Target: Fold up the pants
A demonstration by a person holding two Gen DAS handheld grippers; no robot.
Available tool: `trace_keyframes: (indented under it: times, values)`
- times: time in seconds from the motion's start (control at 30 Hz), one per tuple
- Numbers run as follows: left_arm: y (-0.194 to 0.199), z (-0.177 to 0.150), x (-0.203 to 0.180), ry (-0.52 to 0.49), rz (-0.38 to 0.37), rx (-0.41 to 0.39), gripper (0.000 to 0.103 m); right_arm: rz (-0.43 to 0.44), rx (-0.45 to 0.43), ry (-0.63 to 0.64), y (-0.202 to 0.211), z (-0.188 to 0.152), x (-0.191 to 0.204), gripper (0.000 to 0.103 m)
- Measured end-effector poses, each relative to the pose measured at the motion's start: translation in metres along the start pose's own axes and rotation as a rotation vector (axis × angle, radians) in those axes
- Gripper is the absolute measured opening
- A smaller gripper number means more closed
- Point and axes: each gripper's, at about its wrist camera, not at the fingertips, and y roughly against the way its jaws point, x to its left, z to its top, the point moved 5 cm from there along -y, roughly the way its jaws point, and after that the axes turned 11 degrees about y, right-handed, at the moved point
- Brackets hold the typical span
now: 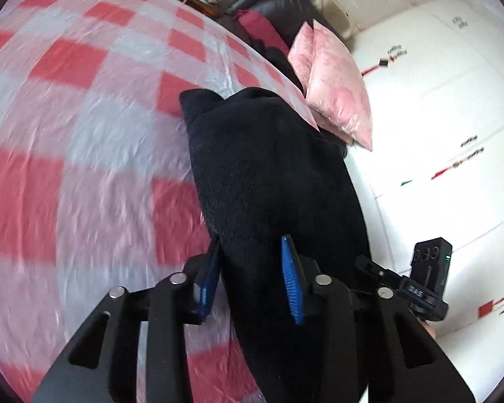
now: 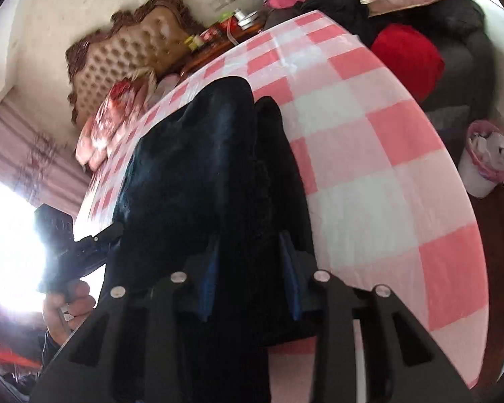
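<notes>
Nearest: left gripper (image 1: 252,268), blue pads either side of a thick bunch of the black pants (image 1: 272,174), pinching it. Right gripper (image 2: 250,268) likewise nipped onto dark cloth at the near edge of the bed.

Pants: dark, fleecy, lying lengthwise away from both grippers on the red-and-white checked bedsheet (image 2: 386,174). In the right wrist view two long lobes show side by side, probably the legs; whether one already lies over the other I cannot tell.

Beside: a hand (image 2: 67,305) at the lower left of the right wrist view, holding the other tool.

Further off: pink pillows (image 1: 336,90) past the far end of the pants, a dark sofa (image 1: 279,3), a white wardrobe (image 1: 453,134), a padded headboard (image 2: 124,53), a pink bin (image 2: 487,158).

Step in hand, as I judge it: a fold under way, both ends of the near edge gripped.

Next move calls for: carrying both grips together and level toward the far end, keeping the cloth taut, then letting go evenly.
</notes>
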Motion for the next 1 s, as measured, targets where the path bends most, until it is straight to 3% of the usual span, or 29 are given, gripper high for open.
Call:
trace_keyframes:
  times: [0.2,0.3,0.33,0.37,0.4,0.43,0.5,0.53,0.6,0.7,1.0]
  values:
    - [-0.015,0.037,-0.015,-0.084,0.04,0.039,0.028,0.008,-0.088,-0.089,-0.003,-0.001,-0.002,0.037]
    - [-0.007,0.029,-0.018,-0.132,0.086,0.031,0.033,-0.013,-0.104,-0.095,-0.005,-0.001,-0.004,0.04]
    - [-0.004,0.024,-0.018,-0.138,0.106,0.015,0.037,-0.036,-0.101,-0.081,-0.005,0.0,-0.002,0.041]
    - [0.006,0.019,-0.018,-0.146,0.139,-0.033,0.054,-0.073,-0.095,-0.058,-0.005,0.002,0.001,0.043]
    - [0.015,0.015,-0.018,-0.16,0.167,-0.082,0.062,-0.123,-0.086,-0.036,-0.004,0.004,0.006,0.046]
    - [0.029,0.007,-0.024,-0.211,0.204,-0.157,0.062,-0.165,-0.084,-0.02,0.0,0.005,0.009,0.051]
    - [0.046,-0.016,-0.039,-0.332,0.247,-0.236,0.064,-0.367,-0.12,0.057,0.018,0.007,0.027,0.072]
    - [0.052,-0.028,-0.047,-0.38,0.275,-0.263,0.065,-0.432,-0.145,0.089,0.026,0.007,0.036,0.076]
    - [0.059,-0.048,-0.057,-0.441,0.33,-0.309,0.077,-0.482,-0.189,0.128,0.039,0.003,0.056,0.083]
    - [0.072,-0.072,-0.074,-0.54,0.41,-0.399,0.085,-0.563,-0.202,0.148,0.049,-0.007,0.075,0.087]
    - [0.087,-0.096,-0.109,-0.566,0.47,-0.366,0.087,-0.645,-0.204,0.185,0.081,-0.033,0.113,0.097]
